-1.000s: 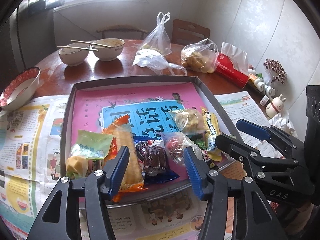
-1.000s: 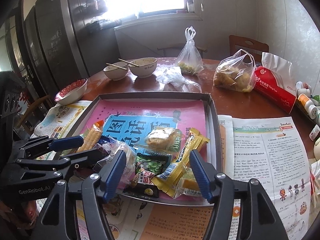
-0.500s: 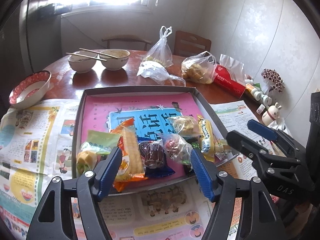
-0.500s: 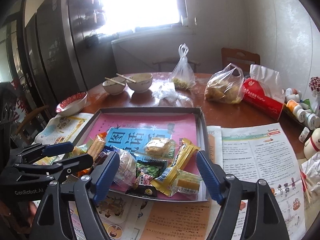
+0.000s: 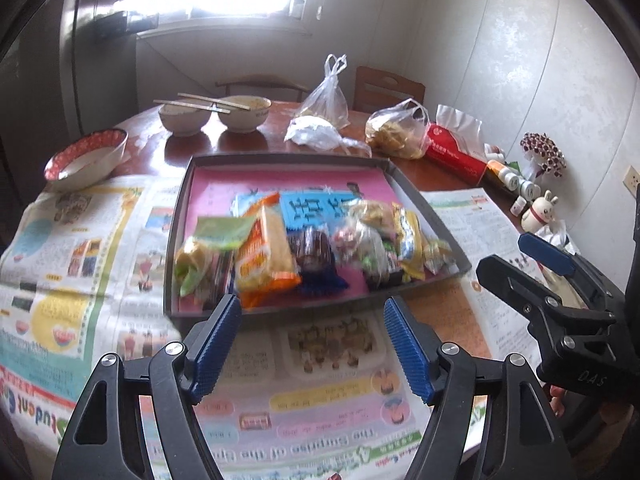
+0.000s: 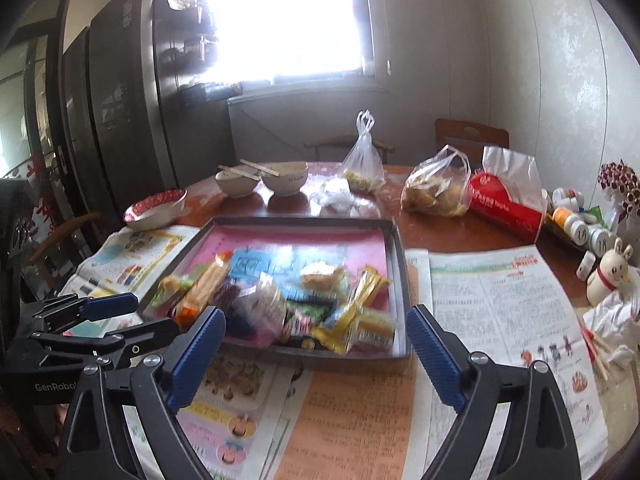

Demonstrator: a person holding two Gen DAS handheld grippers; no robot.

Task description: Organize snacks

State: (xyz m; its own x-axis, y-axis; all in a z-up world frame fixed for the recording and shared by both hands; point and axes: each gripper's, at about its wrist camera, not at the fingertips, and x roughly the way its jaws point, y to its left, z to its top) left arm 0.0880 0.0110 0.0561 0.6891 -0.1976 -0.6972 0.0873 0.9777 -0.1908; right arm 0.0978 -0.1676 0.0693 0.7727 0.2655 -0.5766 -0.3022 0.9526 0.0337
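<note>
Bowls: two pale bowls (image 5: 214,118) with chopsticks stand at the far side of the table; a red-rimmed bowl (image 5: 86,158) sits at the far left, touching the newspaper's edge.
Bags: two knotted plastic bags (image 6: 400,184) and a red tissue pack (image 6: 506,206) lie beyond the tray.
Right edge: small bottles (image 6: 576,226) and a rabbit figure (image 6: 608,276) stand near the wall.
Surface: dark wooden table (image 6: 448,232), its near part covered with newspaper (image 6: 504,308).
Room: bright window in the far wall, chair (image 5: 388,88) behind the table, dark cabinet at left.
Snacks: a blurred heap of wrapped snacks (image 5: 304,254) lies along the near side of the grey tray (image 5: 280,158), on its pink lining.
Left gripper (image 5: 314,322): jaws have just been opening; they stand apart with nothing between them, over the newspaper just short of the tray.
Right gripper (image 6: 316,332): jaws have just been opening; they stand wide and grip nothing, with the tray's near edge seen between them.
</note>
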